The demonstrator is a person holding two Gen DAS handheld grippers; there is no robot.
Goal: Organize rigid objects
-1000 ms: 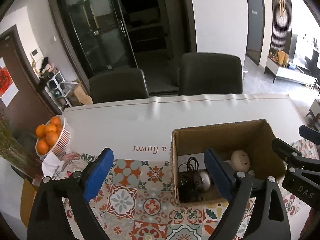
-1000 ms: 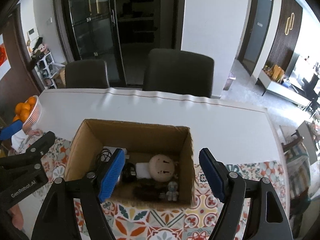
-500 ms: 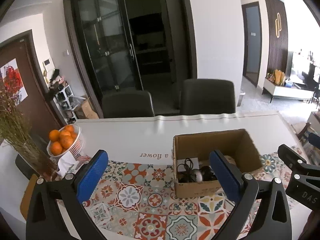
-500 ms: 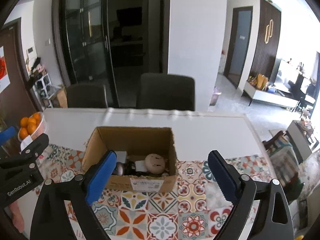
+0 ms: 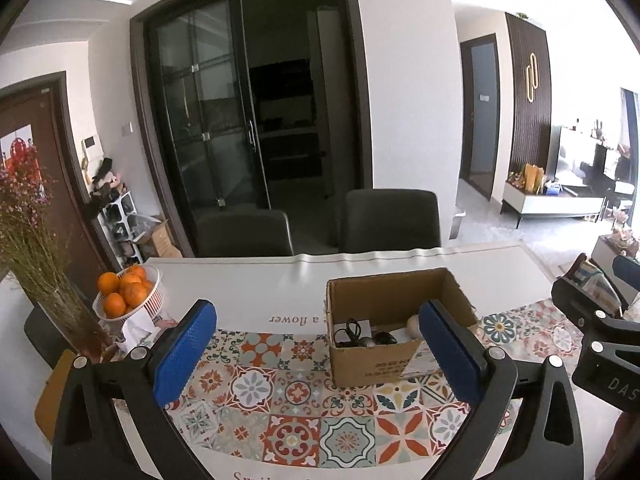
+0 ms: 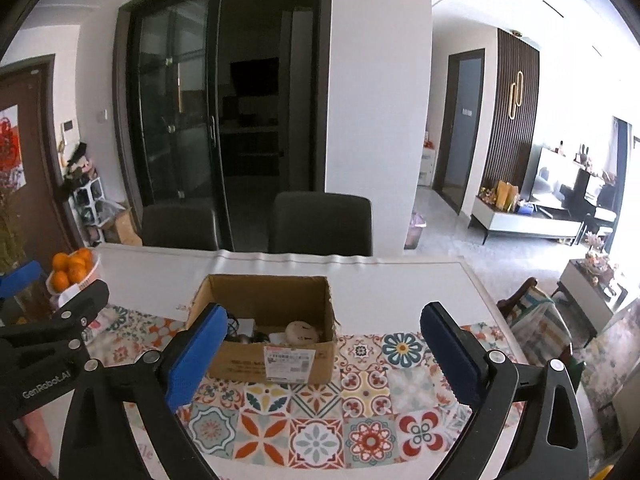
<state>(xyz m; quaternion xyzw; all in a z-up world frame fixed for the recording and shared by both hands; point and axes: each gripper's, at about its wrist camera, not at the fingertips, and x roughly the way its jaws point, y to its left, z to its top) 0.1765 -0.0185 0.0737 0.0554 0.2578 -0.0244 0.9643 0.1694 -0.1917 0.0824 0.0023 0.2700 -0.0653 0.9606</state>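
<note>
Cardboard box [image 6: 276,362]: plain brown corrugated board, matt, with a white printed paper label [image 6: 289,359] on its front wall. Table [image 5: 256,284]: white top, smooth, slight sheen. Table runner [image 6: 320,432]: patterned tile print, smooth with a faint gloss. Left claw [image 5: 318,350]: black matt plastic frame with silver metal screw heads; its pads [image 5: 182,354] are blue and finely textured. Right claw [image 6: 320,356]: same black frame and blue pads. Fruit basket [image 5: 150,300]: white slatted plastic. Chairs [image 5: 394,220]: dark, matt upholstery. Doors [image 5: 208,120]: dark frame, glossy glass panes.
</note>
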